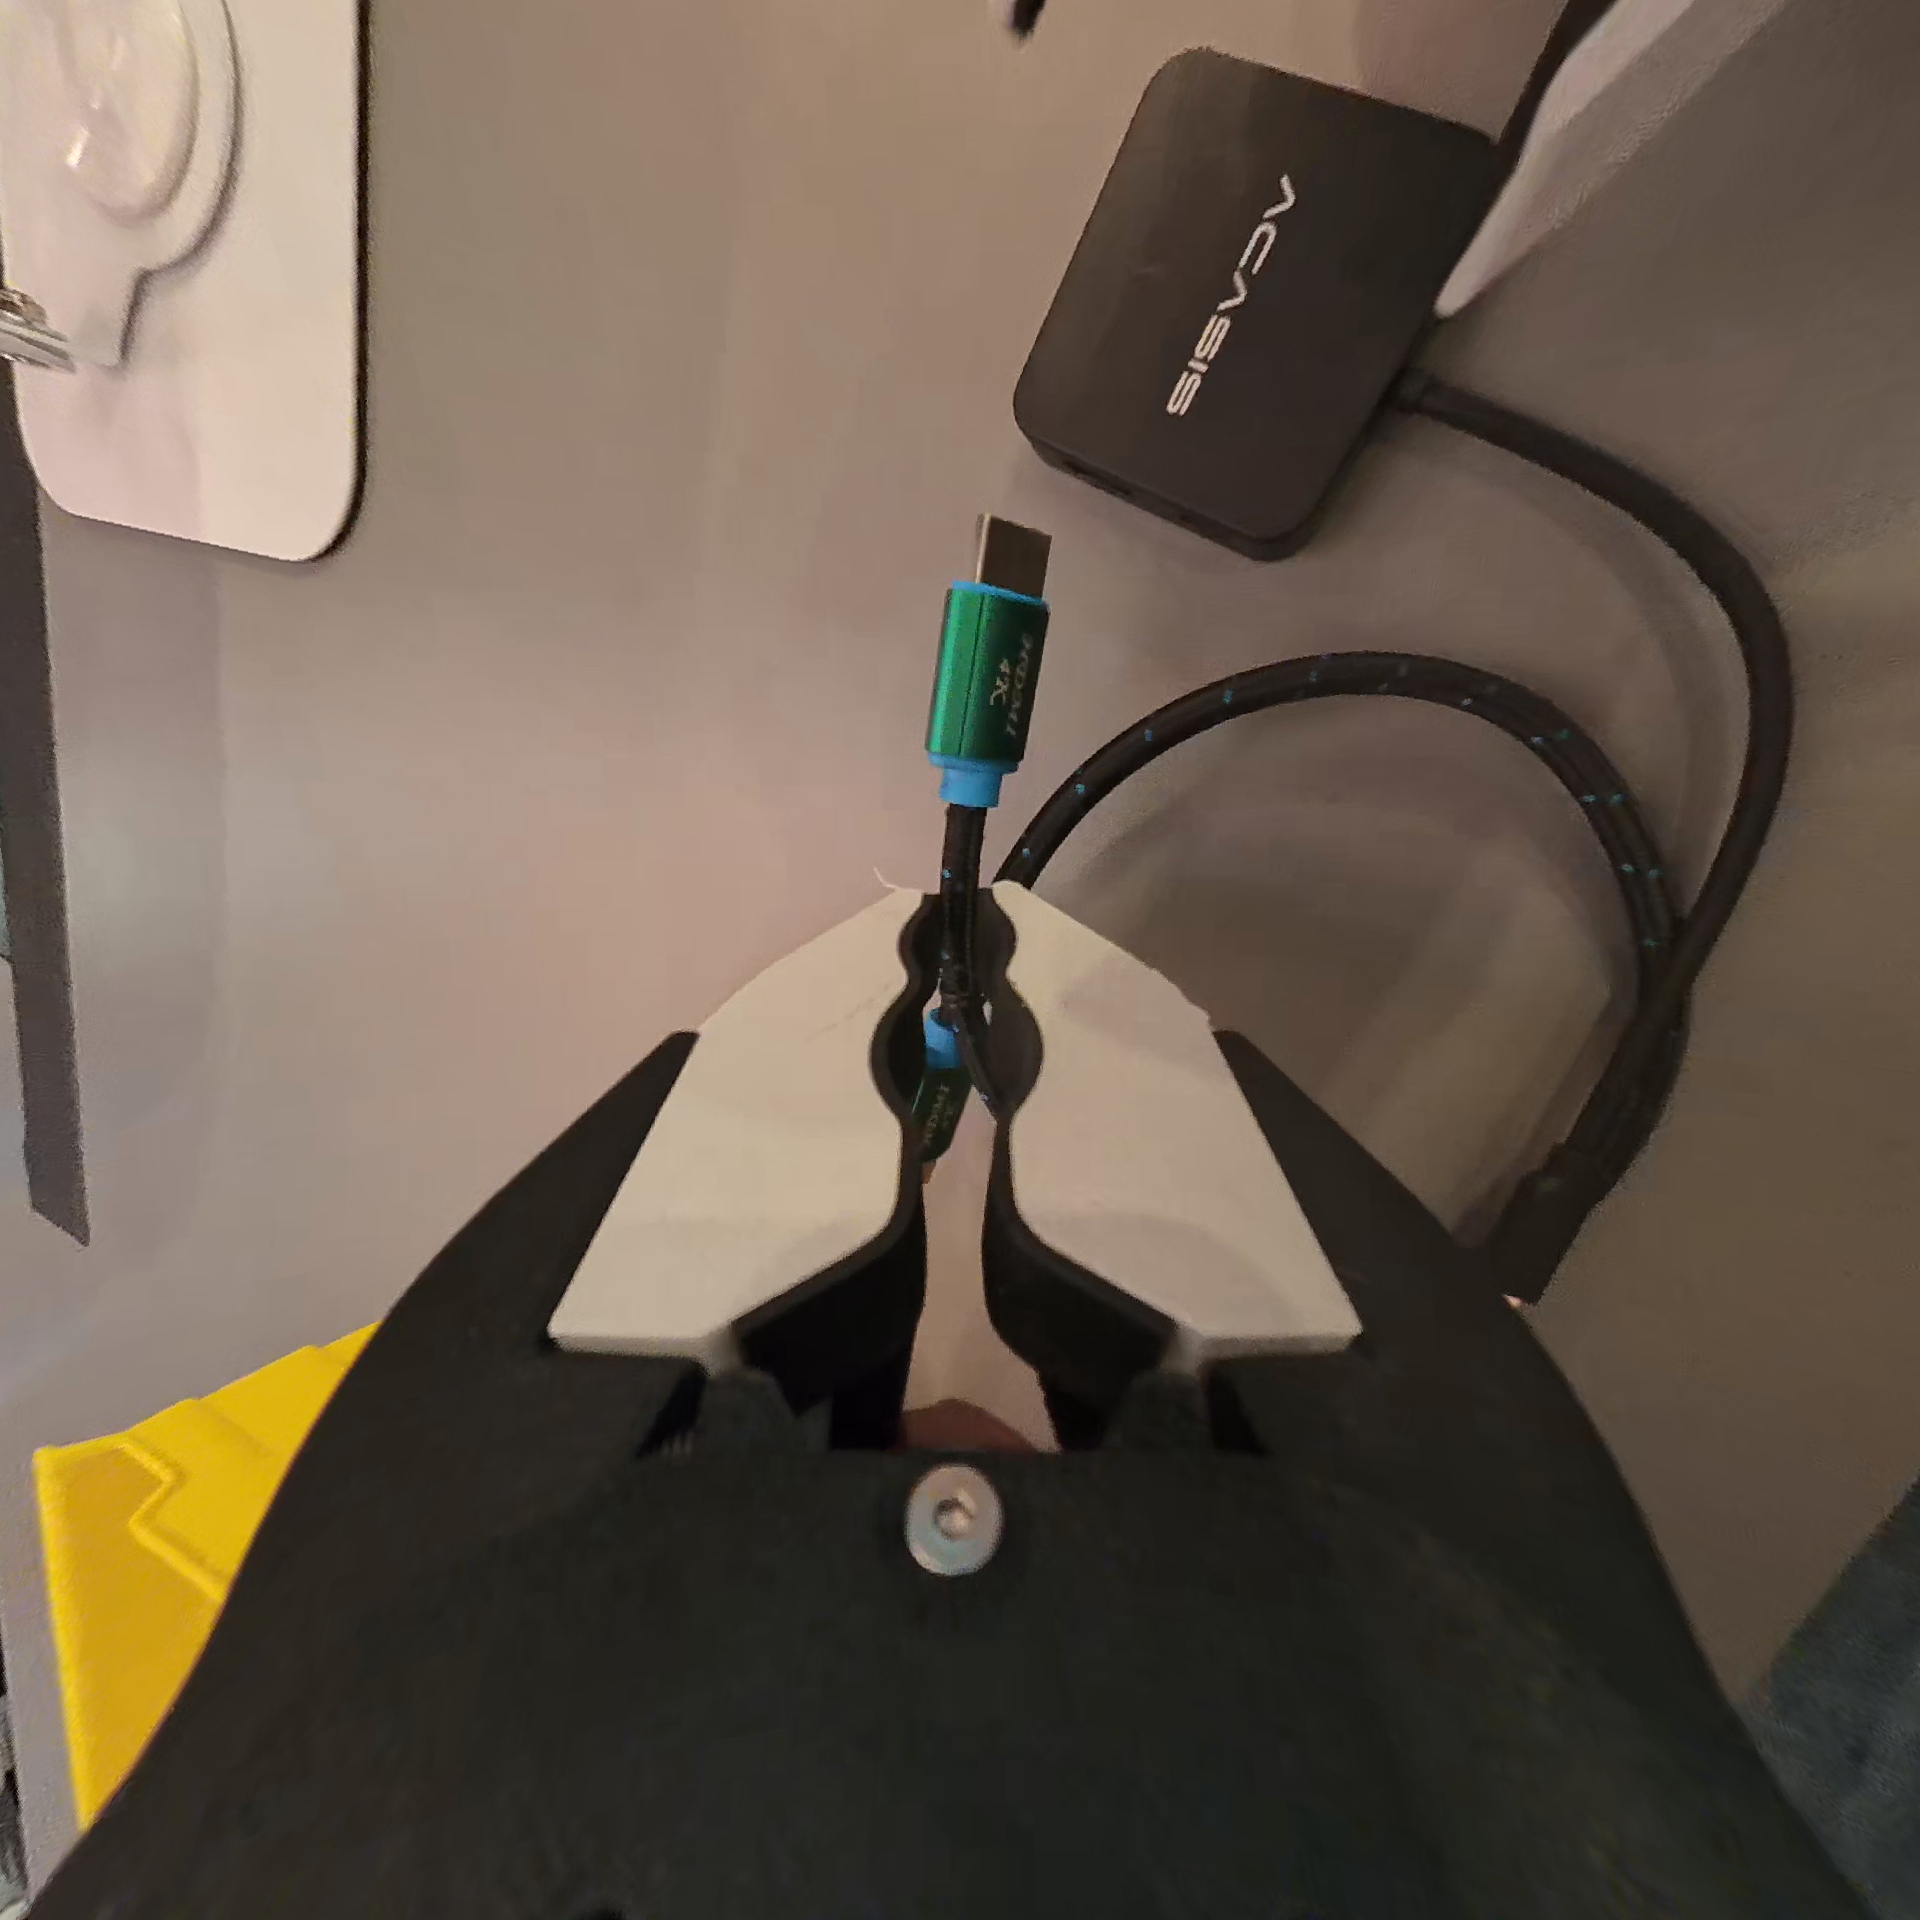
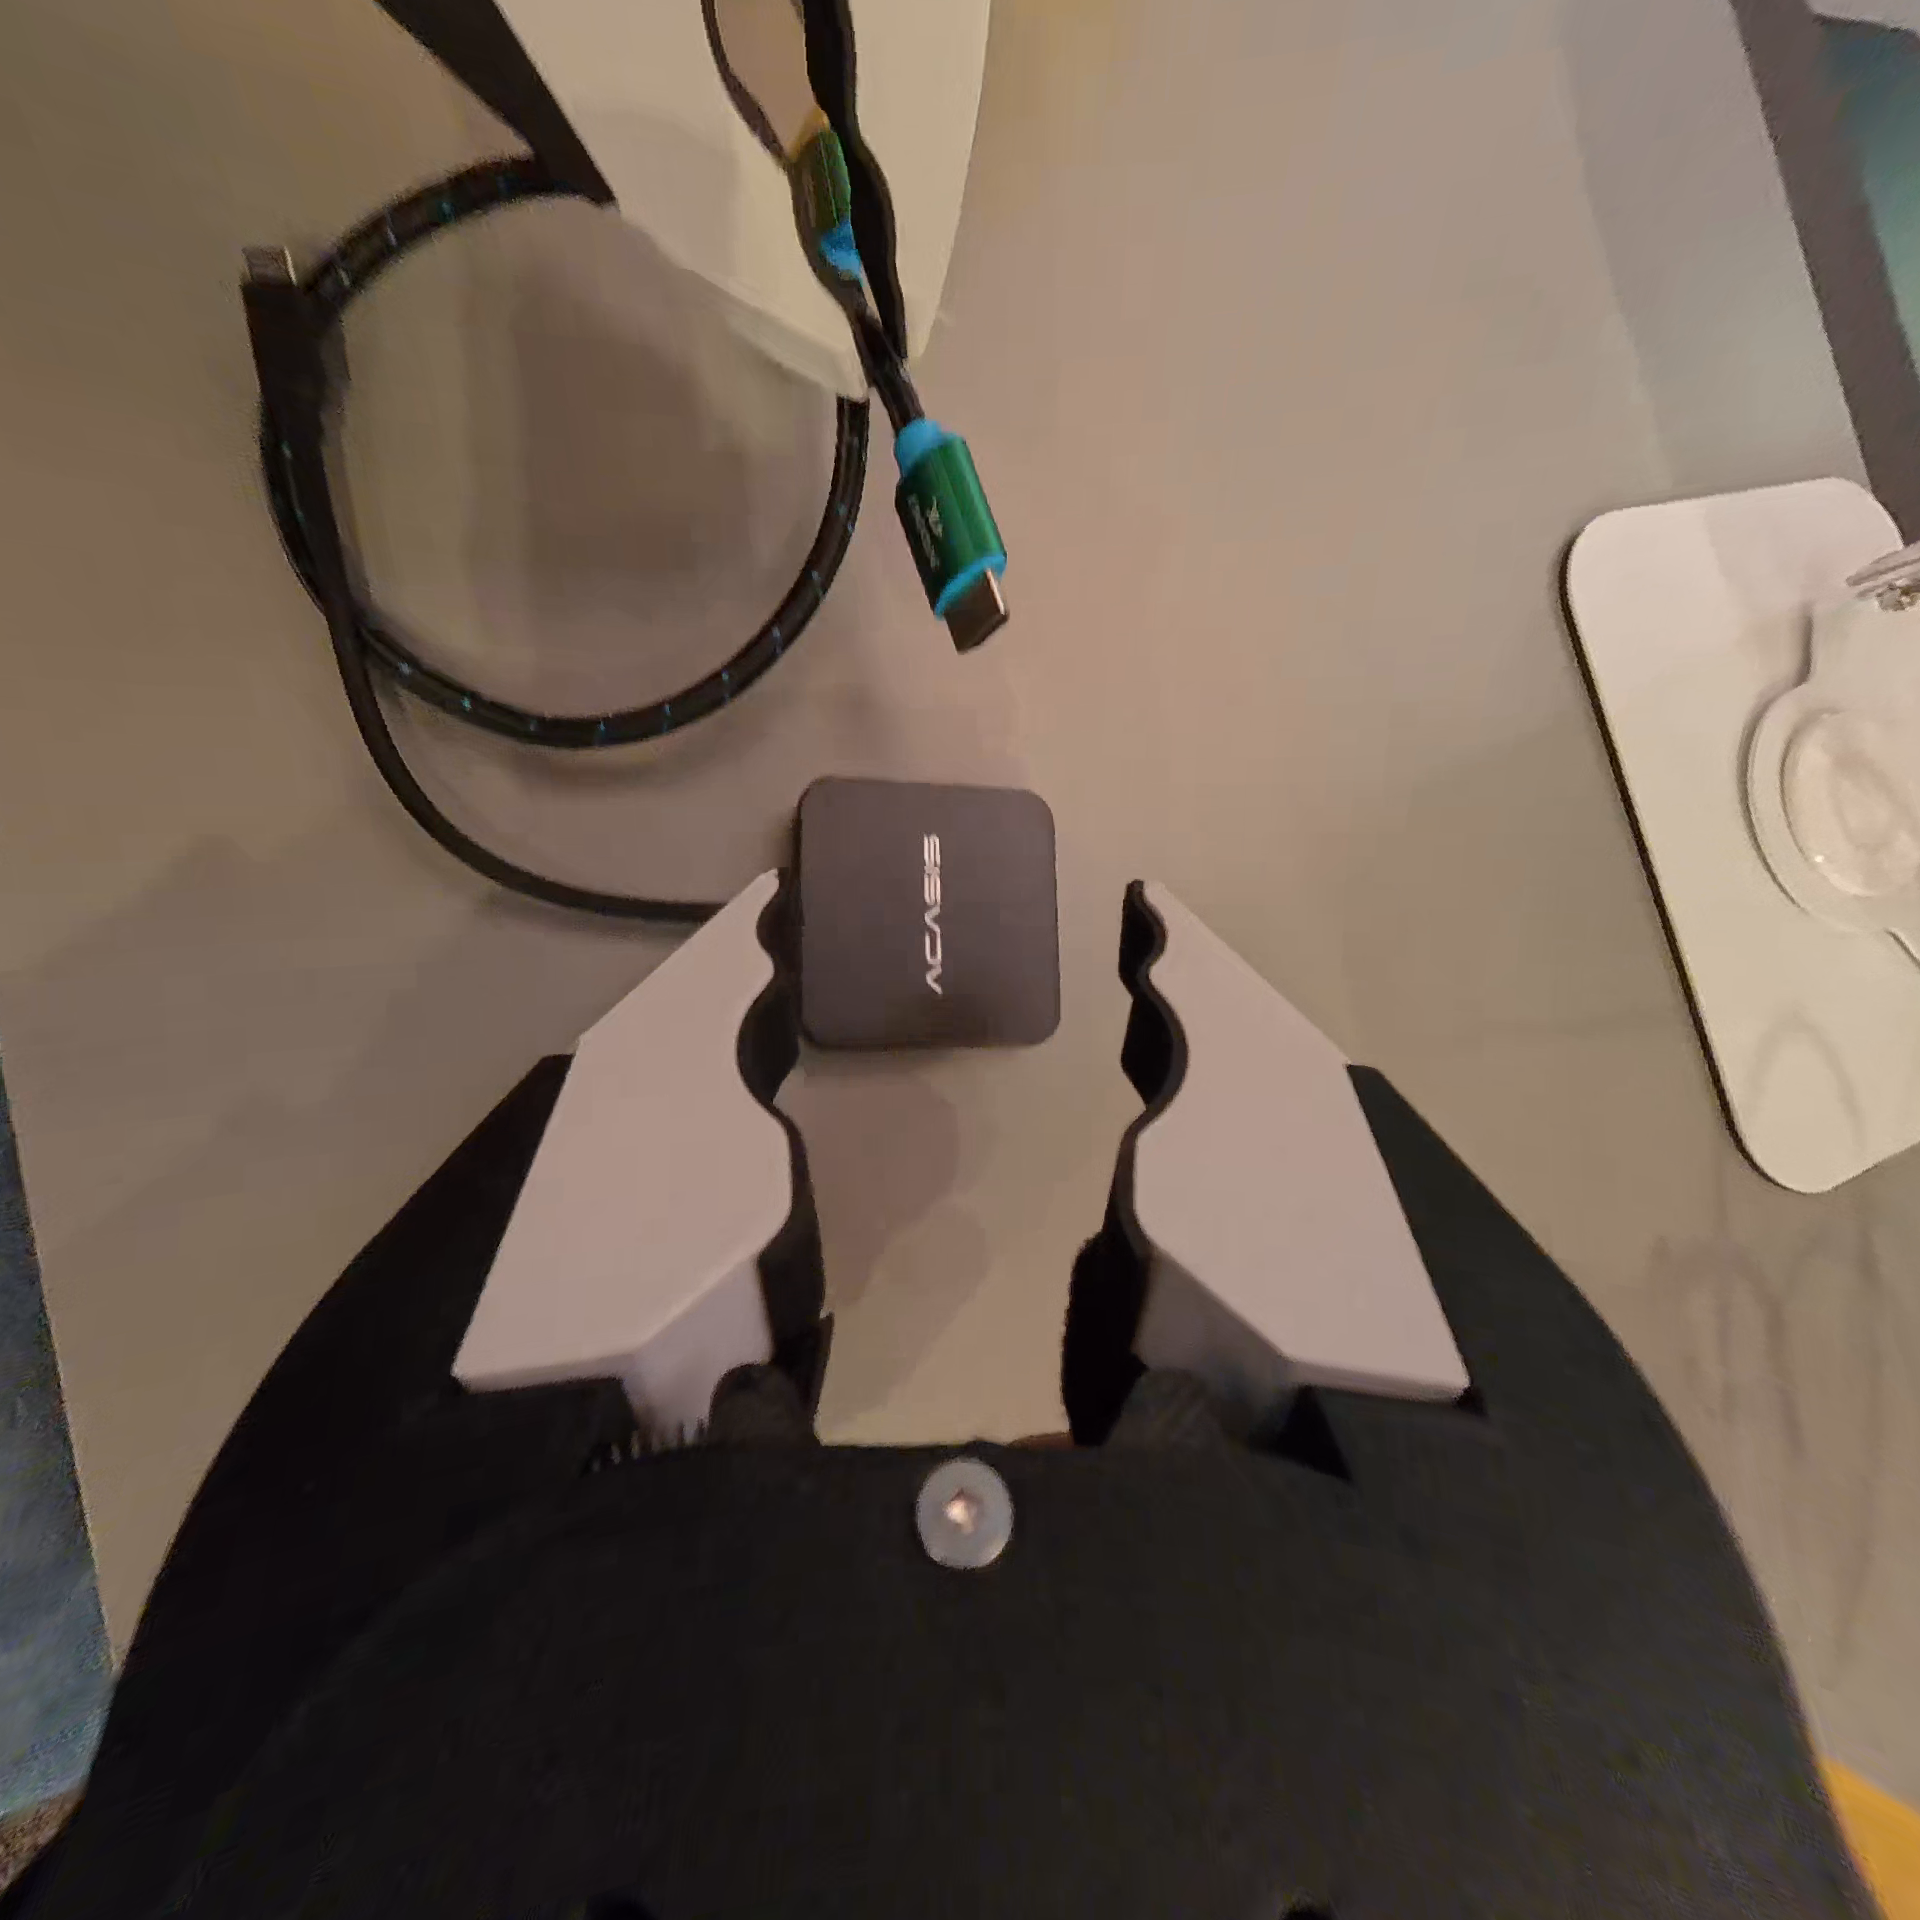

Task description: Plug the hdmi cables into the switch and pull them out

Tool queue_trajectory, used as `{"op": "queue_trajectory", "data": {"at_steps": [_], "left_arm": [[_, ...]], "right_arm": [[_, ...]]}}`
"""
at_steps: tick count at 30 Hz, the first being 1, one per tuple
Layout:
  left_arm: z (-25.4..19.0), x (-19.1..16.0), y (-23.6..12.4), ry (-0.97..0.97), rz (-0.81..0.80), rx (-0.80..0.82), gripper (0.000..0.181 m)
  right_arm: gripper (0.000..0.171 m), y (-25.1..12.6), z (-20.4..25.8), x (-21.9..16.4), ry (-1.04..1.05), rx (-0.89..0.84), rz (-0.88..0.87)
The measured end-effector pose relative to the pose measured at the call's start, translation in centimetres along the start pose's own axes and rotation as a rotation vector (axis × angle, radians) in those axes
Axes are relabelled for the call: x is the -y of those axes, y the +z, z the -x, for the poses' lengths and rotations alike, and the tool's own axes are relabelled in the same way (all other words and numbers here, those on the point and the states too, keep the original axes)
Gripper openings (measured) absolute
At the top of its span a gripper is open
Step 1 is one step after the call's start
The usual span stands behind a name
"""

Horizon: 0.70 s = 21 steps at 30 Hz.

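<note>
Now the left gripper is clamped on the braided HDMI cable just behind its green plug — the plug points at the black switch but stays apart from it. Meanwhile the right gripper is spread wide around the switch on the grey table, left fingertip at its edge.

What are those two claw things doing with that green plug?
A person is holding a tool in each hand. The left tool is shut on a braided cable, just behind its green plug, which sticks out in the air, pointing toward a black switch box on the grey table. It isn't plugged in yet. The right tool is open, with the switch box between its fingers, not squeezed. Another black cable already runs from the box's side.
</note>
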<state>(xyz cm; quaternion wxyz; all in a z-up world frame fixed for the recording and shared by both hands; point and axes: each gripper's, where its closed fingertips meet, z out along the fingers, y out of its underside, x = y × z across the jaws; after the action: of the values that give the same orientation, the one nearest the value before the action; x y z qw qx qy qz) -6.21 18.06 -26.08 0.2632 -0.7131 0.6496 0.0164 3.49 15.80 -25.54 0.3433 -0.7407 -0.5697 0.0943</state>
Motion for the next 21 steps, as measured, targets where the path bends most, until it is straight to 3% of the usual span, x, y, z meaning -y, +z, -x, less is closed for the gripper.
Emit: {"op": "queue_trajectory", "data": {"at_steps": [16,17,19,21], "left_arm": [[-0.9,3.0,-3.2,0.124,-0.088,0.043,0.006],[-1.0,3.2,-3.3,0.13,-0.093,0.04,0.006],[-1.0,3.5,-3.5,0.137,-0.106,0.049,0.006],[-0.9,3.6,-3.7,0.144,-0.111,0.06,0.006]], "right_arm": [[0.035,1.5,1.2,3.6,0.028,0.046,-0.169],[0.029,1.4,1.2,3.9,0.032,0.05,-0.189],[0.0,1.0,1.6,4.6,0.051,0.086,-0.236],[0.0,0.6,1.7,5.3,0.091,0.109,-0.28]]}}
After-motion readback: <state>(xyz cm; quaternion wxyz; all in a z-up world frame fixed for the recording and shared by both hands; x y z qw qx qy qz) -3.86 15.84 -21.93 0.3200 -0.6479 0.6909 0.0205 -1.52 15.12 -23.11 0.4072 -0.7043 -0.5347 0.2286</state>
